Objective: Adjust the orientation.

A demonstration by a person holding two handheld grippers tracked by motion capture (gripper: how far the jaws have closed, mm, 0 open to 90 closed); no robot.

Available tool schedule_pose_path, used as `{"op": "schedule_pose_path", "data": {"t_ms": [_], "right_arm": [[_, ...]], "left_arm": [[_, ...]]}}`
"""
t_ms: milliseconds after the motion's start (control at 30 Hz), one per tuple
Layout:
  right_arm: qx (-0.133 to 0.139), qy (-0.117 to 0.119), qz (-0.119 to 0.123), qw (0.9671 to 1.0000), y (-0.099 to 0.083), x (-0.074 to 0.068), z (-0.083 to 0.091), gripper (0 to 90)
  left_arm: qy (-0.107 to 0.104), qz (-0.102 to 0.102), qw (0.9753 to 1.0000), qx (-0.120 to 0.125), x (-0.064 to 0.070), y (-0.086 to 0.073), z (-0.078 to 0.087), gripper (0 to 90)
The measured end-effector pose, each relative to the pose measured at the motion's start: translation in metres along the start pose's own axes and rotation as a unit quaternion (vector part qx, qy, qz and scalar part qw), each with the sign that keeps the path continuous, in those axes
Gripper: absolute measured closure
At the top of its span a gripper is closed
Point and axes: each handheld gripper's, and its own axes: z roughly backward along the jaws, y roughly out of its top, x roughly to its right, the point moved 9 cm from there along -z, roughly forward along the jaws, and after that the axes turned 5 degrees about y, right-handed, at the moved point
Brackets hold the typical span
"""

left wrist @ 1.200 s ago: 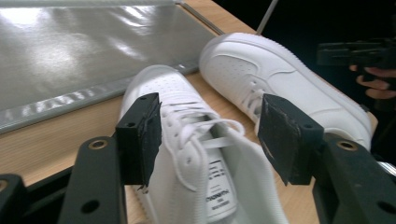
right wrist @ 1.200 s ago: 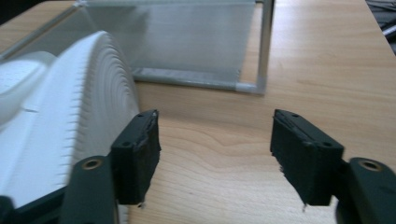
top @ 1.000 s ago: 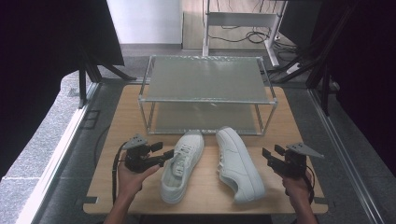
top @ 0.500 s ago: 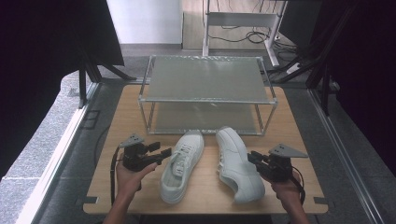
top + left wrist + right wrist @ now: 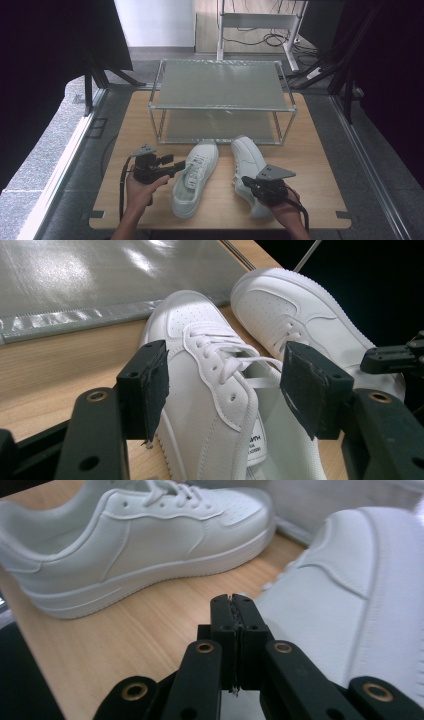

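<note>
Left sneaker lies toe-toward-the-rack on the table's near half, long axis running away from the person, and the left gripper is wide open straddling its laces, while the right gripper, pinched shut on nothing, sits beside the right sneaker.

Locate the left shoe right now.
In the high view the left shoe lies on the table, toe toward the rack, between the left claw and the right shoe.

Smooth white leather-like shoes on a matt wooden table.
</note>
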Motion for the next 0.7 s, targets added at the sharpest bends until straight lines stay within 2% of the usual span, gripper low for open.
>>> {"op": "schedule_pose_path", "data": {"t_ms": [300, 467, 700], "right_arm": [[-0.032, 0.018, 0.018, 0.9992, -0.008, -0.013, -0.012, 89.7], [-0.065, 0.019, 0.028, 0.9973, -0.019, -0.018, -0.022, 89.6], [-0.058, 0.02, 0.02, 0.9979, -0.019, -0.016, -0.019, 90.0]], "left_arm": [[0.0, 0.003, 1.0, -0.008, 0.0, -0.002, -0.002, 36.3], [0.001, 0.004, 0.9999, -0.011, -0.002, -0.003, -0.002, 36.2], [0.002, 0.006, 0.9999, -0.012, -0.004, -0.004, -0.002, 36.2]]}}
